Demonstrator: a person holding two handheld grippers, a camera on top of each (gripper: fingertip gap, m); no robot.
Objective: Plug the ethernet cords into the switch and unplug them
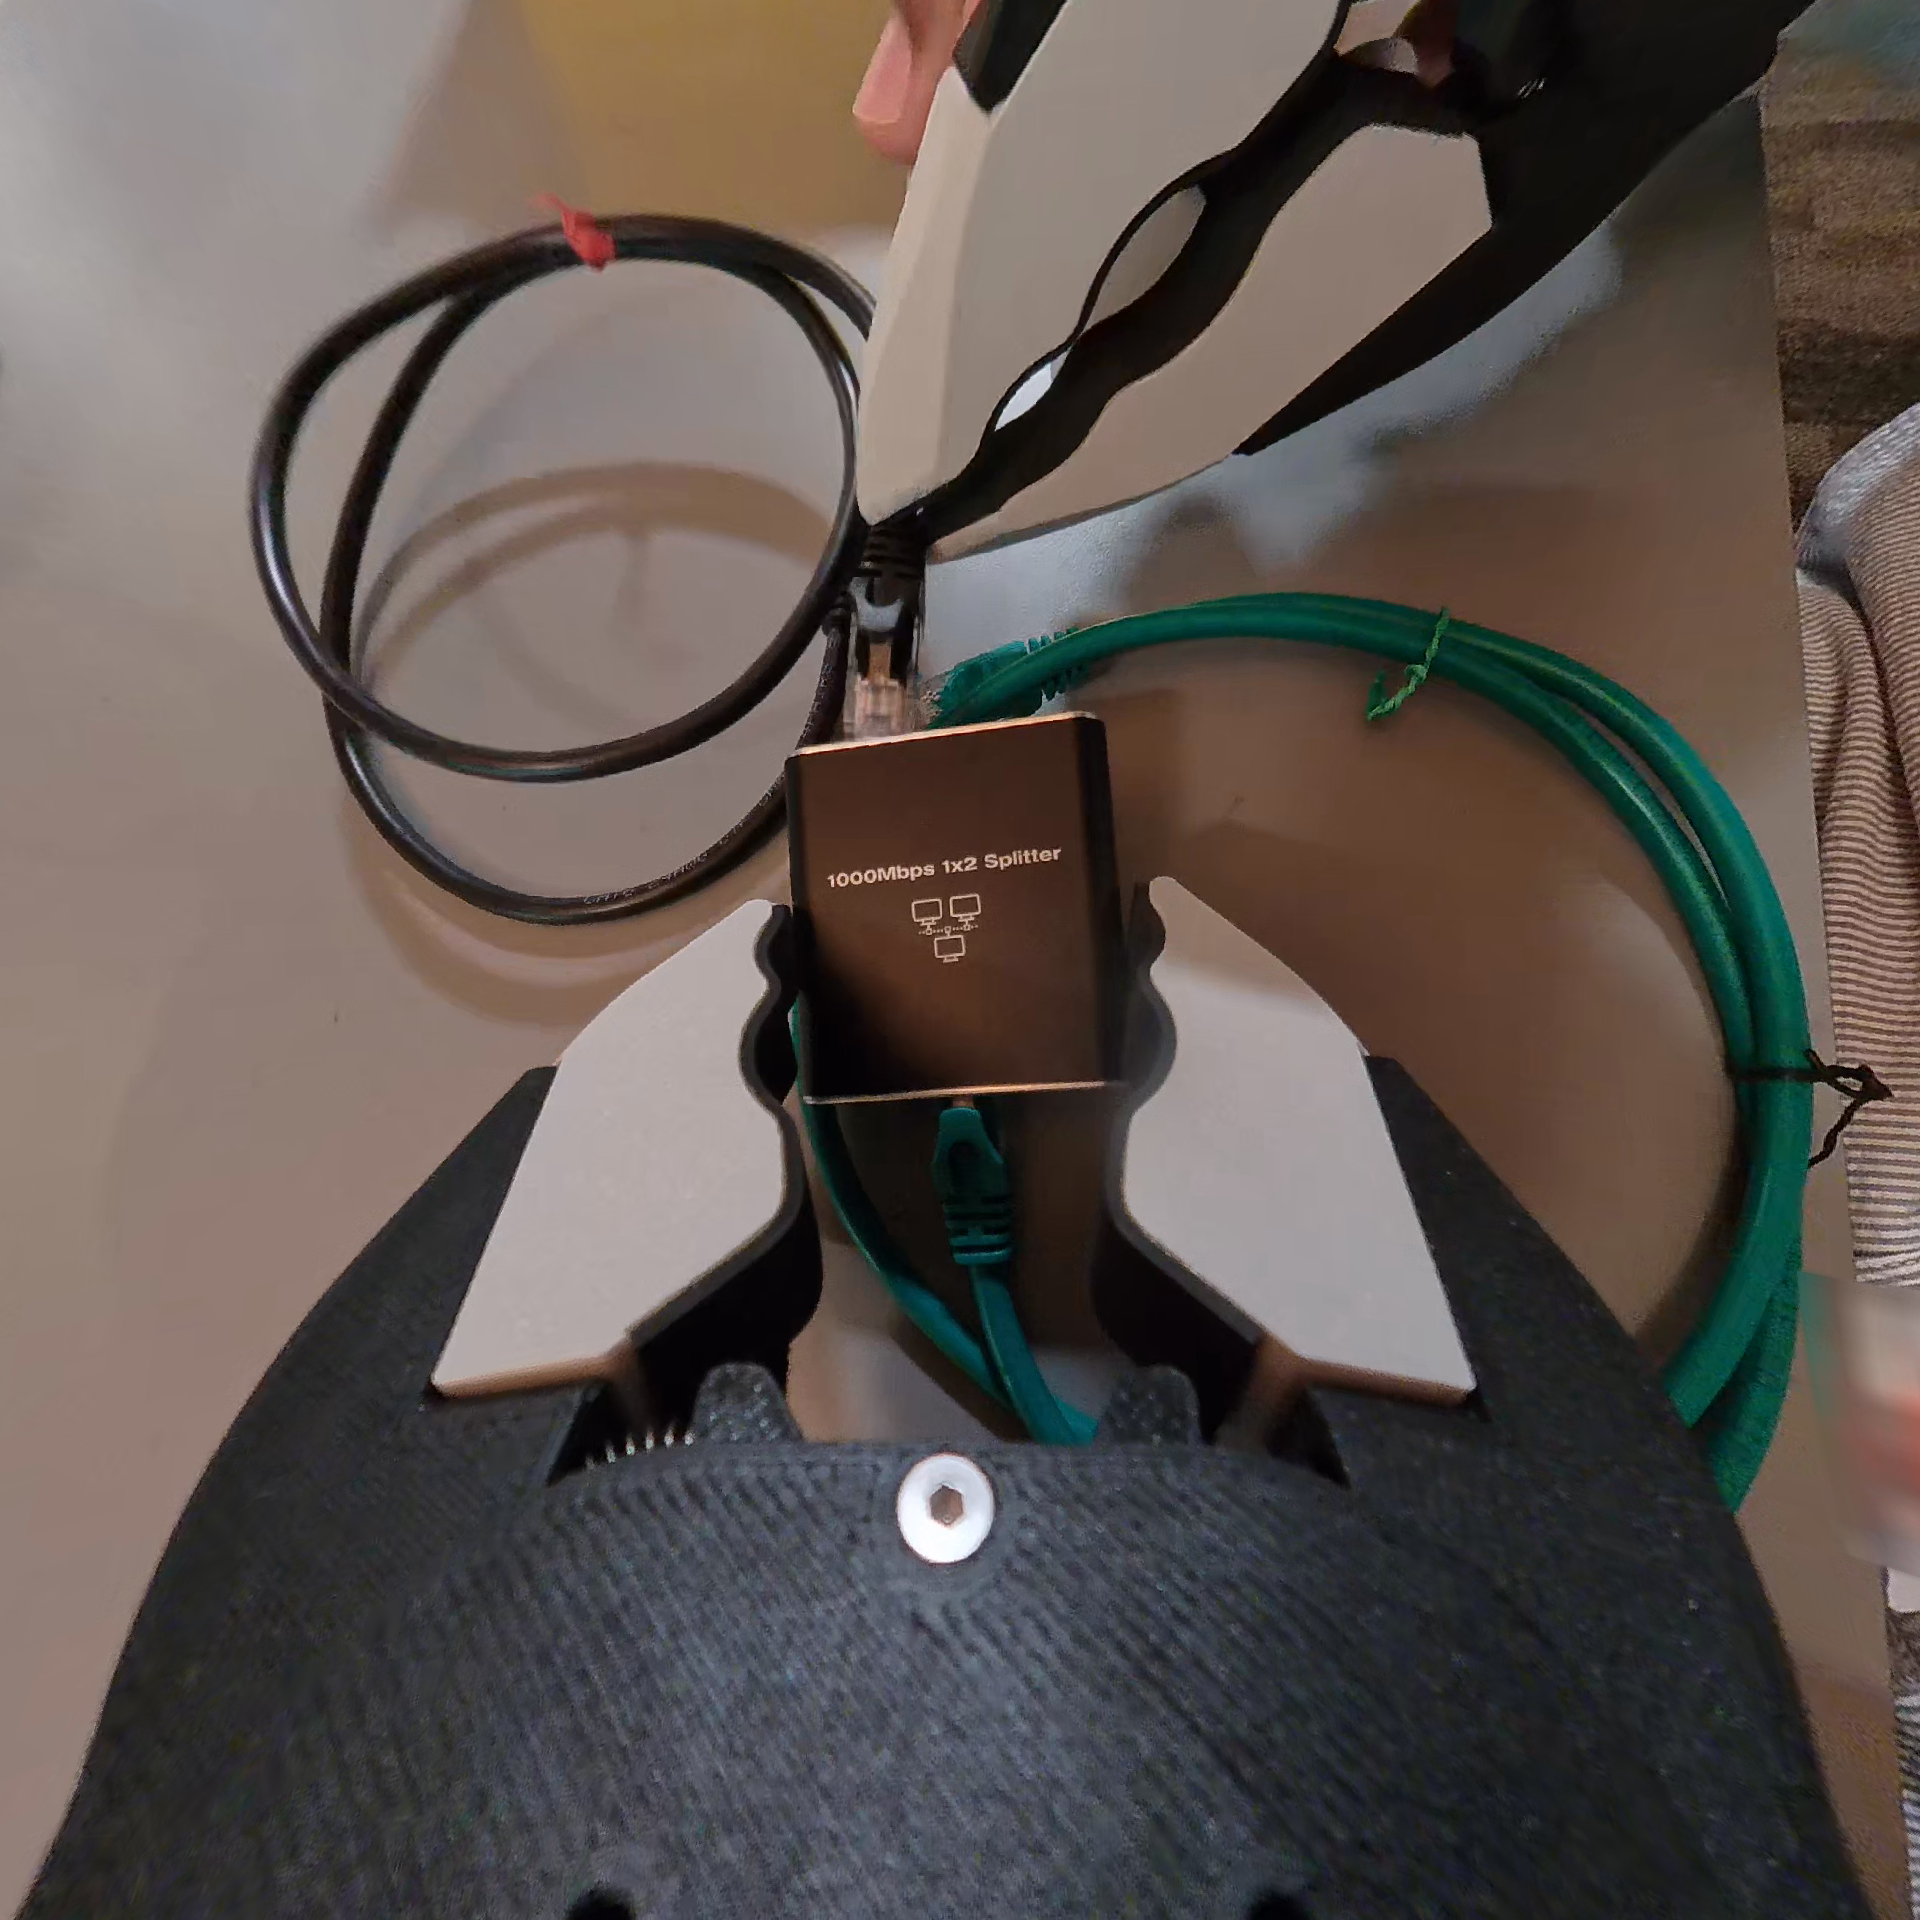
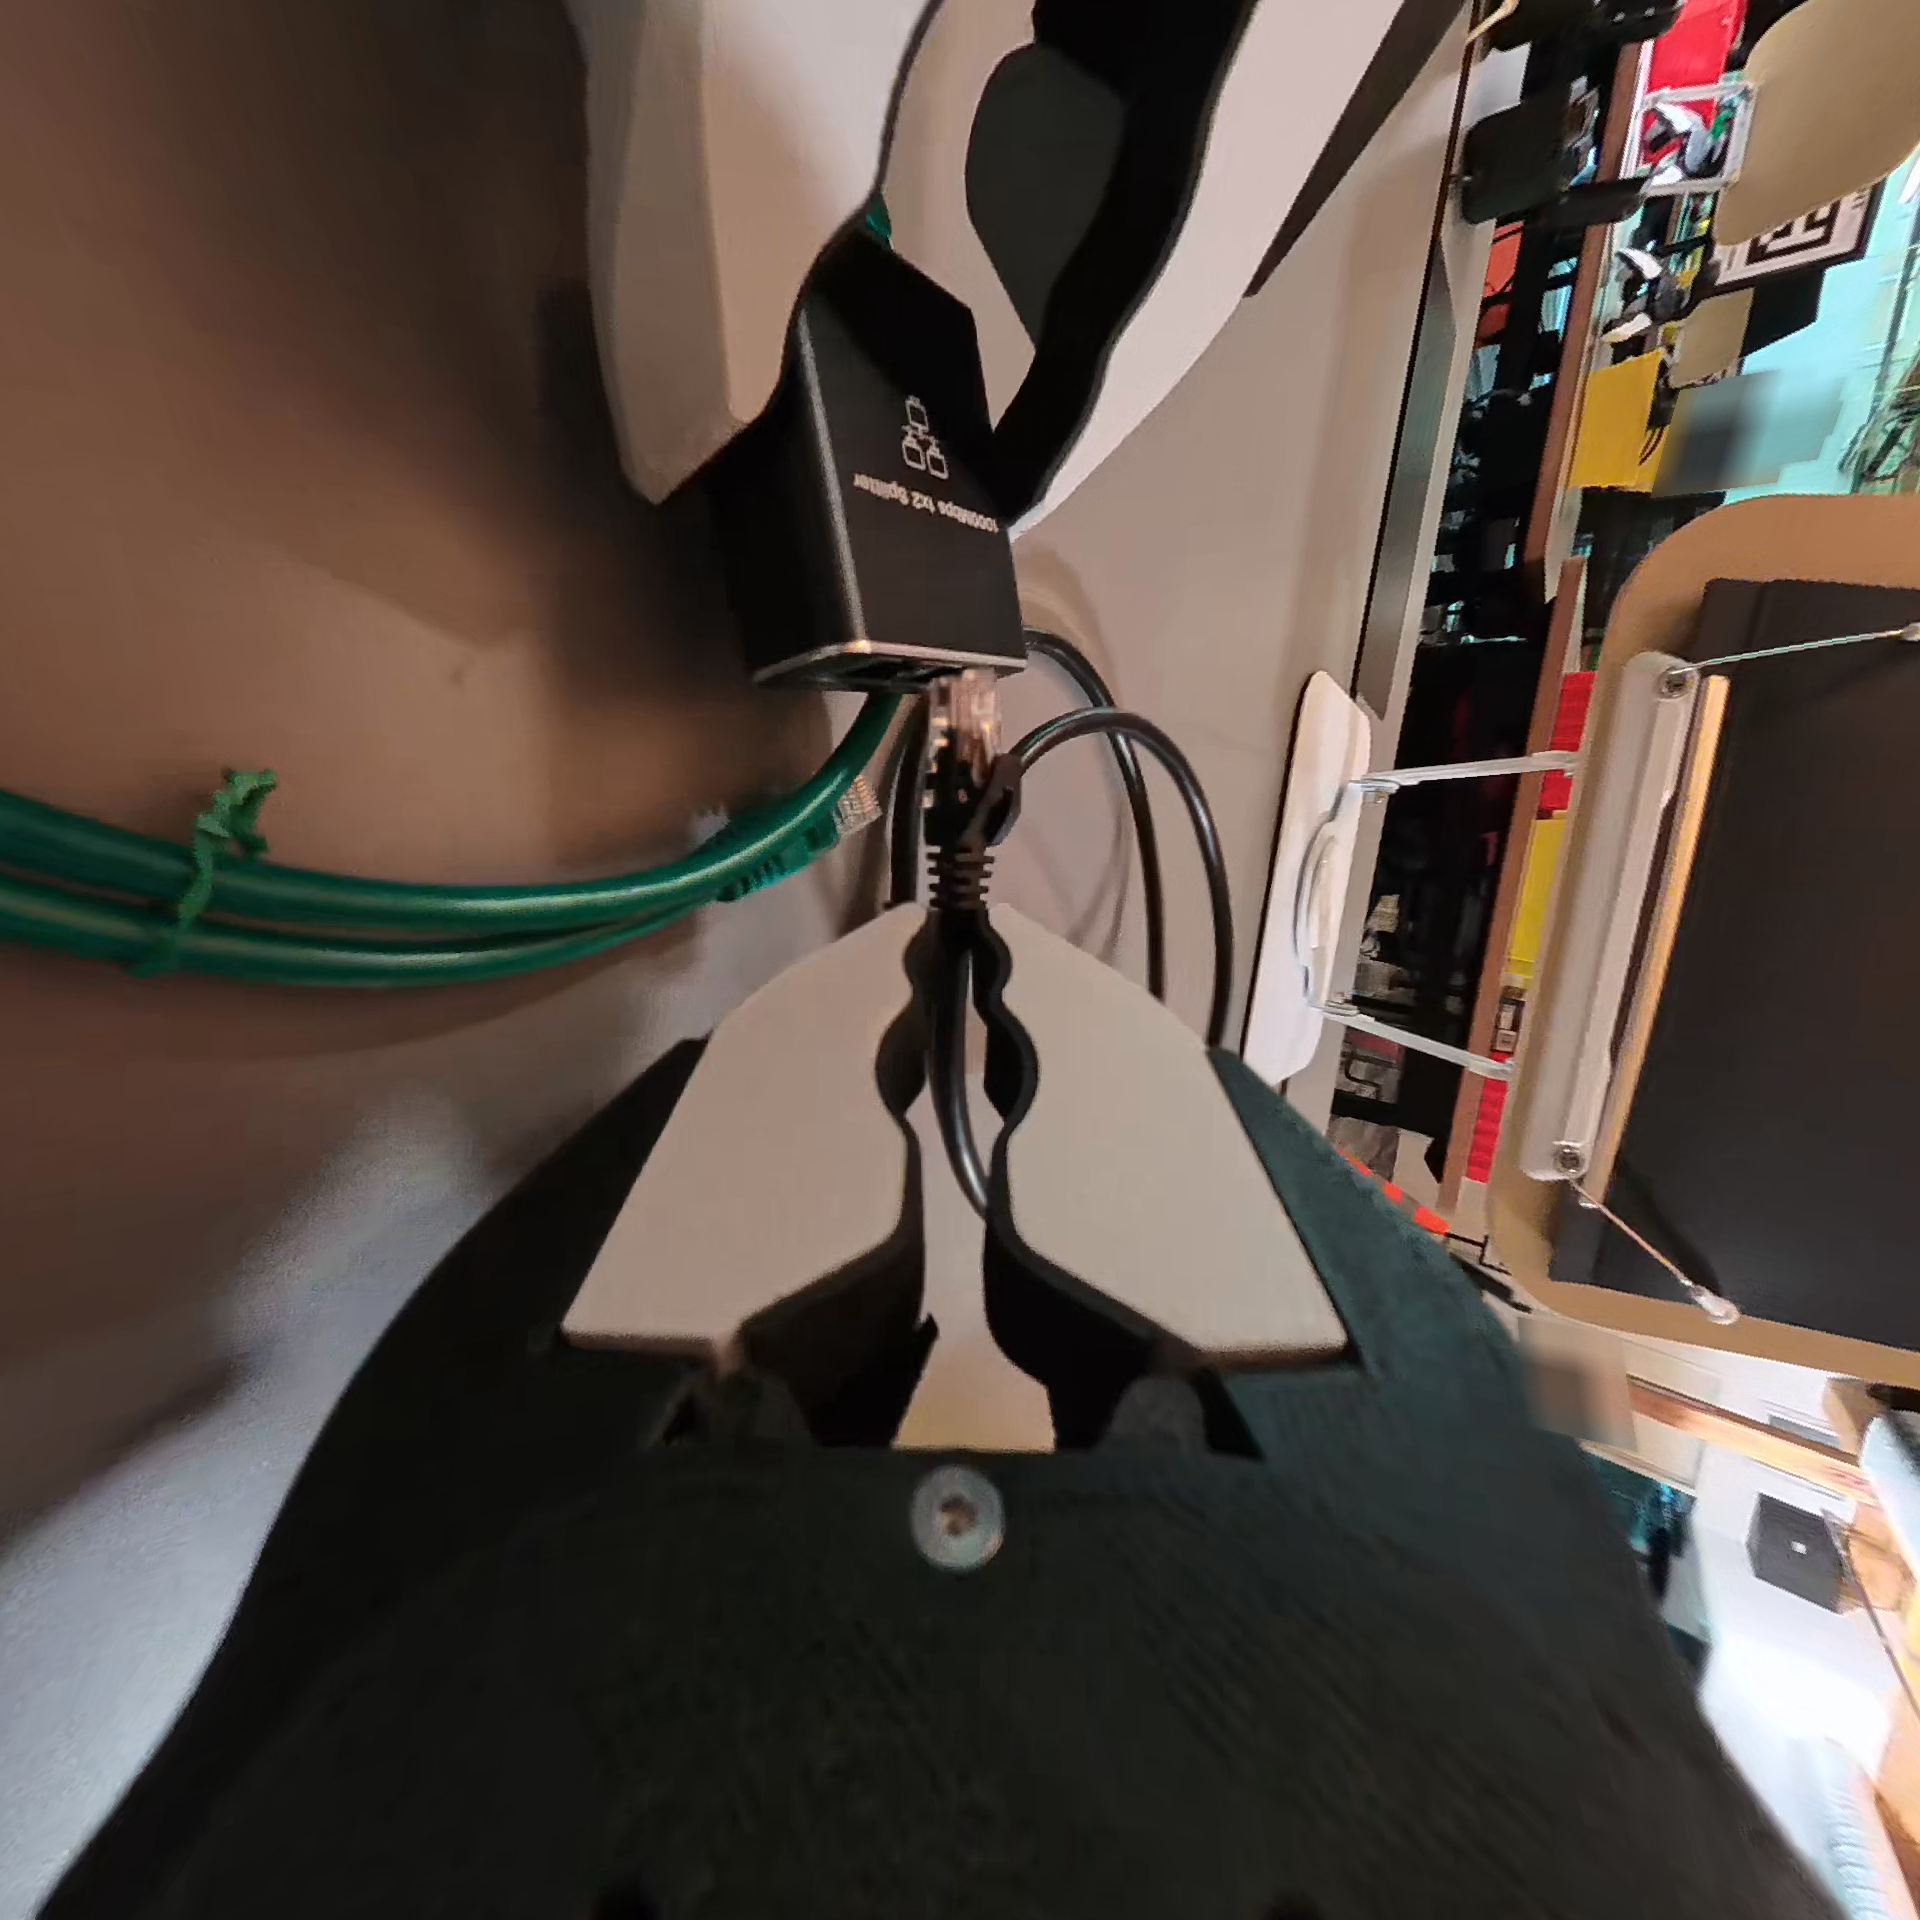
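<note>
Left gripper [image 1: 961, 997]: jaws closed on both sides of the switch [image 1: 951, 914], holding it steady; one green plug [image 1: 974, 1195] already sits in its near end.
Switch: its long axis runs straight away from the left gripper, the two open ports on the far end.
Right gripper [image 2: 954, 935]: closed tight on the boot of the black cord [image 2: 1143, 831], plug [image 2: 964, 727] pointing at the switch.
Key relation: plug tip is at the mouth of a far port, nearly in line with the switch axis; I judge it not fully seated.
Green cord [image 1: 1621, 748]: coiled on the table [image 1: 208, 1039], toward its right edge.
</note>
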